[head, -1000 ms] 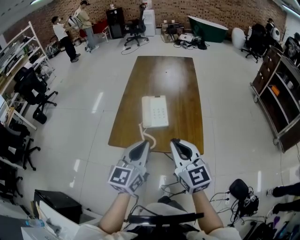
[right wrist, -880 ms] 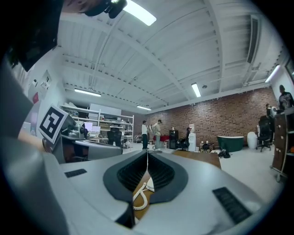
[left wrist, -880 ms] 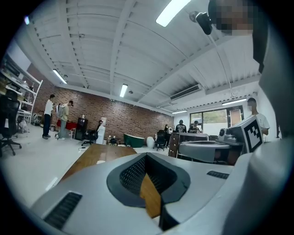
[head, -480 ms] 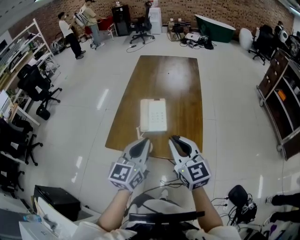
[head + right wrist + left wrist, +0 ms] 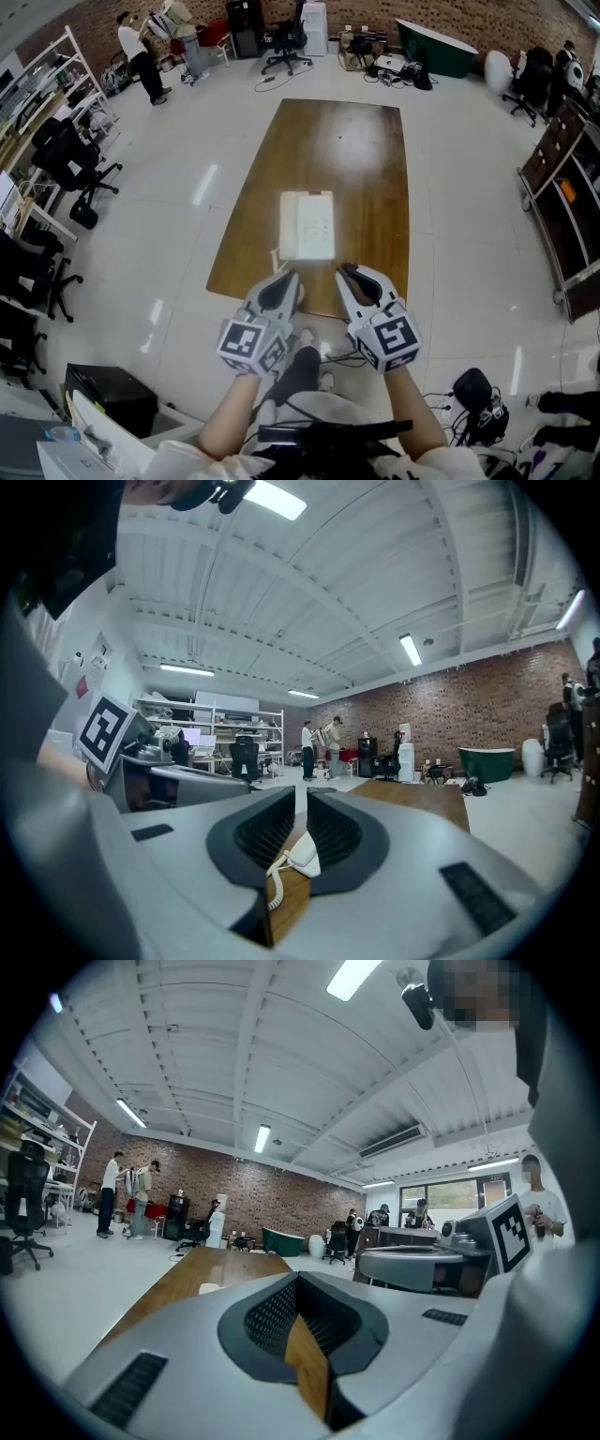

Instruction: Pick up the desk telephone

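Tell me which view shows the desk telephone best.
Head view: whole desk telephone, keypad up, on the wooden table. Right gripper view catches a low end-on slice with its coiled cord; left gripper view only a white sliver.

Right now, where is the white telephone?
In the head view the telephone lies on the near half of the long wooden table, just beyond the tips of the left claw and the right claw.
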`<state>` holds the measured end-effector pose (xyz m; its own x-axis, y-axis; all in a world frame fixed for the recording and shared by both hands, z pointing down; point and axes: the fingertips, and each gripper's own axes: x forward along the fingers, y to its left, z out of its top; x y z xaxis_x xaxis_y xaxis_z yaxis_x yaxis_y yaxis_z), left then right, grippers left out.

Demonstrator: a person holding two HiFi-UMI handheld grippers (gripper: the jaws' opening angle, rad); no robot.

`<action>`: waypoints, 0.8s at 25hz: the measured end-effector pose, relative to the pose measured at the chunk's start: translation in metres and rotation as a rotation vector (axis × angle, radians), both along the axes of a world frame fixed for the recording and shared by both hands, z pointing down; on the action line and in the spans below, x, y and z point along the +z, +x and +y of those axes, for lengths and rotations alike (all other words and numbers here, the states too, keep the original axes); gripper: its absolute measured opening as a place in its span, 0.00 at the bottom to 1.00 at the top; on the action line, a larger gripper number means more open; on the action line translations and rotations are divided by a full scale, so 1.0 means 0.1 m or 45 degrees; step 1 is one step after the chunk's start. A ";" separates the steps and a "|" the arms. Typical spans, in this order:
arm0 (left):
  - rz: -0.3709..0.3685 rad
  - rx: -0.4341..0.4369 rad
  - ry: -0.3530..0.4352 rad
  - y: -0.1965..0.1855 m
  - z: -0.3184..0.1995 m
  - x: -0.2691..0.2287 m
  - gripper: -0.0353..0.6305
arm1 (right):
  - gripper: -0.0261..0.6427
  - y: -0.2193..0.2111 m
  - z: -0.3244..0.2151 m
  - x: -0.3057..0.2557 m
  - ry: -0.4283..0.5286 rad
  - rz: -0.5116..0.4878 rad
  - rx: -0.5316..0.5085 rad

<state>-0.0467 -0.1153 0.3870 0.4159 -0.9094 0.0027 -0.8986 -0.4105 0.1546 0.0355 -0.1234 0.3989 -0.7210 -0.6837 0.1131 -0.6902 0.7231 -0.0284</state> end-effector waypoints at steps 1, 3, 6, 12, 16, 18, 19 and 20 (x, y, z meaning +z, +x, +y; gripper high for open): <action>0.005 -0.001 -0.003 -0.02 -0.04 0.02 0.06 | 0.10 -0.01 -0.04 0.02 -0.005 0.004 0.000; 0.023 -0.003 -0.011 -0.05 -0.13 0.06 0.06 | 0.10 -0.04 -0.11 0.05 -0.013 0.013 -0.004; 0.043 -0.007 -0.020 -0.11 -0.30 0.12 0.06 | 0.10 -0.10 -0.26 0.10 -0.026 0.028 -0.005; 0.089 -0.005 -0.107 -0.23 -0.67 0.36 0.22 | 0.20 -0.21 -0.58 0.28 -0.092 0.059 -0.031; 0.116 0.000 -0.181 -0.38 -0.92 0.58 0.23 | 0.20 -0.28 -0.80 0.44 -0.134 0.081 -0.023; 0.133 0.019 -0.247 -0.43 -1.05 0.74 0.36 | 0.20 -0.32 -0.90 0.52 -0.159 0.092 -0.027; 0.144 0.024 -0.282 -0.46 -1.11 0.82 0.38 | 0.20 -0.33 -0.96 0.56 -0.174 0.098 -0.030; 0.152 0.023 -0.313 -0.50 -1.17 0.90 0.38 | 0.22 -0.34 -1.01 0.61 -0.194 0.101 -0.031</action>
